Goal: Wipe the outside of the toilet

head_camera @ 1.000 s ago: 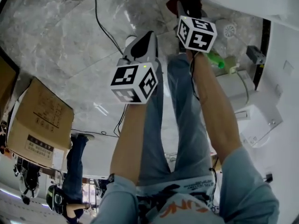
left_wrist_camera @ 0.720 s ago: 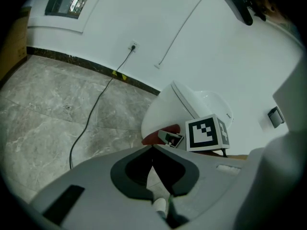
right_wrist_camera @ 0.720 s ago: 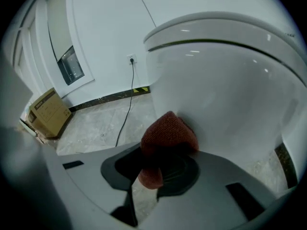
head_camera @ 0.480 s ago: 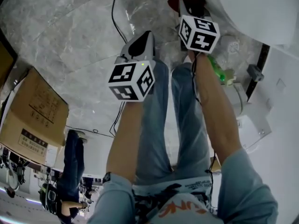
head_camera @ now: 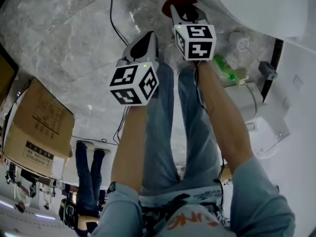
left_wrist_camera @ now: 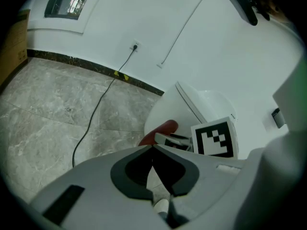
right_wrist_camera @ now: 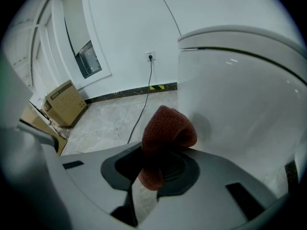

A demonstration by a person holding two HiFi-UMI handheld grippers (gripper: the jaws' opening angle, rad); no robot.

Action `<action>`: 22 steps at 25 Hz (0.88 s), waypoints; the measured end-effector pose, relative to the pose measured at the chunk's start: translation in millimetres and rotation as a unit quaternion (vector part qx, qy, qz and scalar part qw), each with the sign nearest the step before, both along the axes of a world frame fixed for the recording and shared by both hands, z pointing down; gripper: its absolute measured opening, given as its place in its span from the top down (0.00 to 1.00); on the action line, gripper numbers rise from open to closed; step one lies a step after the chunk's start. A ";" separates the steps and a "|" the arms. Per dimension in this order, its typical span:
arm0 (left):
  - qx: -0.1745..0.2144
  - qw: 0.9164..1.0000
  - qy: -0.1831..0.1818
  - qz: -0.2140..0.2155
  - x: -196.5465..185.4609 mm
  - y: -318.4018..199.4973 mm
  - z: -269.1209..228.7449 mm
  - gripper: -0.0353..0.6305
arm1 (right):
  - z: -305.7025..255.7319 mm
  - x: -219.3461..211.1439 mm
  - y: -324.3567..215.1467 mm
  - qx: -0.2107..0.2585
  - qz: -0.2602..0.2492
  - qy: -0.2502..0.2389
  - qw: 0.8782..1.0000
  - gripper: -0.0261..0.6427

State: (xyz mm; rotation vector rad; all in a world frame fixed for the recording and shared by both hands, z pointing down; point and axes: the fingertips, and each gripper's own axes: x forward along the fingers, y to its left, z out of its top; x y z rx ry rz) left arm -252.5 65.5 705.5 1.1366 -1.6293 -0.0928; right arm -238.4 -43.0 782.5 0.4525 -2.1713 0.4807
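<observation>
The white toilet point(head_camera: 256, 4) fills the head view's top right; its bowl point(right_wrist_camera: 244, 90) stands large at the right of the right gripper view. My right gripper point(head_camera: 181, 10) is shut on a red-brown cloth point(right_wrist_camera: 165, 128), and the folded cloth point(head_camera: 178, 0) sits at the bowl's outer wall, touching or nearly so. My left gripper point(head_camera: 144, 44) hangs over the floor to the left of it, shut with nothing between its fingers. In the left gripper view the toilet point(left_wrist_camera: 201, 104), the cloth point(left_wrist_camera: 160, 130) and the right gripper's marker cube point(left_wrist_camera: 216, 138) show beyond my shut left gripper point(left_wrist_camera: 152, 148).
A black cable point(head_camera: 111, 19) runs over the grey marble floor to a wall socket point(right_wrist_camera: 151, 56). A cardboard box point(head_camera: 39, 127) stands at the left. A green spray bottle point(head_camera: 224, 68) and a white unit point(head_camera: 261, 117) lie at the right. Another person's legs point(head_camera: 89, 177) show behind.
My right gripper has moved left and up with the cloth, closer to the toilet bowl. The left gripper has shifted a little to the left.
</observation>
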 end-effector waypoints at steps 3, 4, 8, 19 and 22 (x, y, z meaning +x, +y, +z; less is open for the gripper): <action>0.000 1.000 0.000 0.016 23.0 -10.6 -1.0 0.96 | 1.8 36.9 13.6 -0.014 0.006 0.006 1.000 0.84; 0.000 1.000 -0.001 0.021 30.9 -14.2 -1.5 0.96 | 1.9 49.9 16.8 -0.018 0.008 0.009 1.000 0.85; 0.000 0.999 -0.003 0.044 65.7 -31.3 -4.8 0.96 | 1.5 103.3 17.7 -0.027 0.026 0.019 0.999 0.84; 0.007 0.992 -0.005 0.128 192.1 -86.4 -14.2 0.96 | 16.6 260.0 -54.5 -0.046 0.147 0.036 0.987 0.85; 0.003 0.990 0.000 0.142 223.8 -97.5 -13.2 0.96 | 21.0 291.2 -77.7 -0.039 0.152 0.042 0.987 0.85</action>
